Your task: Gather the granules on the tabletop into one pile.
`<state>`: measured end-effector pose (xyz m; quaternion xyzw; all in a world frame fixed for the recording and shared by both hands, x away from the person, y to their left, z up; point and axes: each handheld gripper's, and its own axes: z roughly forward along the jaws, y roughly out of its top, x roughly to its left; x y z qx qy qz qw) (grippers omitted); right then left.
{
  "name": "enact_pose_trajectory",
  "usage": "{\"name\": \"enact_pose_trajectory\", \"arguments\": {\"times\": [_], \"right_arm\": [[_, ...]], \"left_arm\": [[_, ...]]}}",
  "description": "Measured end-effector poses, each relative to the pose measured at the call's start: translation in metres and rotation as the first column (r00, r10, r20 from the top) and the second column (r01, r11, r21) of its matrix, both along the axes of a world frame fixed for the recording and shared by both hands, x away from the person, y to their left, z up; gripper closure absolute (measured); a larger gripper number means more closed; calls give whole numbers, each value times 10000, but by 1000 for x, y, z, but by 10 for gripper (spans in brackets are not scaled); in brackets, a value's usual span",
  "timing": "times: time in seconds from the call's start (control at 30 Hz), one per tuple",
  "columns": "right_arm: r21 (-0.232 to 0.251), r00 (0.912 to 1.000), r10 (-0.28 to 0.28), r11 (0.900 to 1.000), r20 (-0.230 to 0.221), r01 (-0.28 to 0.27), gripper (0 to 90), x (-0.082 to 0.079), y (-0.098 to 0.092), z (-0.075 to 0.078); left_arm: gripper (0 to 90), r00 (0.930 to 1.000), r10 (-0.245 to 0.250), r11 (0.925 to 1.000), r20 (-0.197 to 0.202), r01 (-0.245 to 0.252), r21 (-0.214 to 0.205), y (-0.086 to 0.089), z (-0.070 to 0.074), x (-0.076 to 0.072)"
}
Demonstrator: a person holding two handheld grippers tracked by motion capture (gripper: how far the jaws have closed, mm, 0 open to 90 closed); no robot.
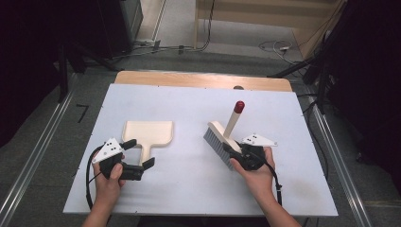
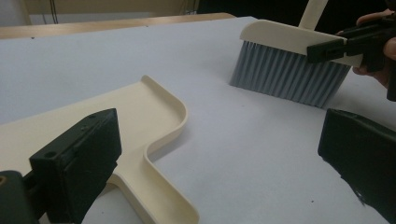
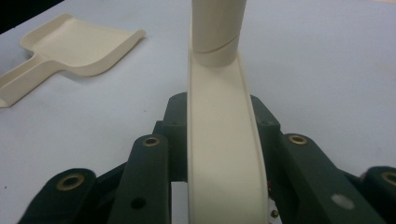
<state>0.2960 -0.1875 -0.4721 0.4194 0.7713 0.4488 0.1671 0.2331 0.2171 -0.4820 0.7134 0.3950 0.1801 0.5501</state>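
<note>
Cream brush [image 1: 220,135]: right gripper [image 1: 235,153] fingers clamped | dustpan [image 1: 148,134] handle: left gripper [image 1: 140,158] fingers apart

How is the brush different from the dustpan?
The brush has grey bristles and a handle with a red tip; the dustpan is plain cream all over. The brush is clamped in the right gripper with its bristles on the table; the dustpan lies flat, its handle between the open jaws of the left gripper. Both have cream bodies.

Left gripper [image 1: 138,162] low with jaws spread wide; right gripper [image 1: 232,150] clamped tight.
</note>
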Motion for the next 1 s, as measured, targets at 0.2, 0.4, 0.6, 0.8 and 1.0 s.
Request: {"name": "enact_pose_trajectory", "arguments": {"times": [0.2,0.4,0.6,0.8,1.0], "right_arm": [[244,9999,-135,9996,56,134,655,0,-6,4],[714,9981,445,9963,414,-474,654,0,-18,22],[377,9637,2610,9640,557,-2632,655,6,-43,33],[-796,8332,5521,8323,299,-5486,655,7,-47,15],[-1150,8049,5918,8033,438,-5843,655,20,-41,4]], "left_arm": [[0,10000,-3,10000,-3,3,2,0,0,0],[0,10000,29,10000,12,-29,-21,0,0,0],[0,10000,44,10000,-6,-44,16,-1,0,0],[0,10000,58,10000,-24,-58,72,-2,0,0],[0,10000,38,9999,-25,-37,125,-3,-1,-1]]}}
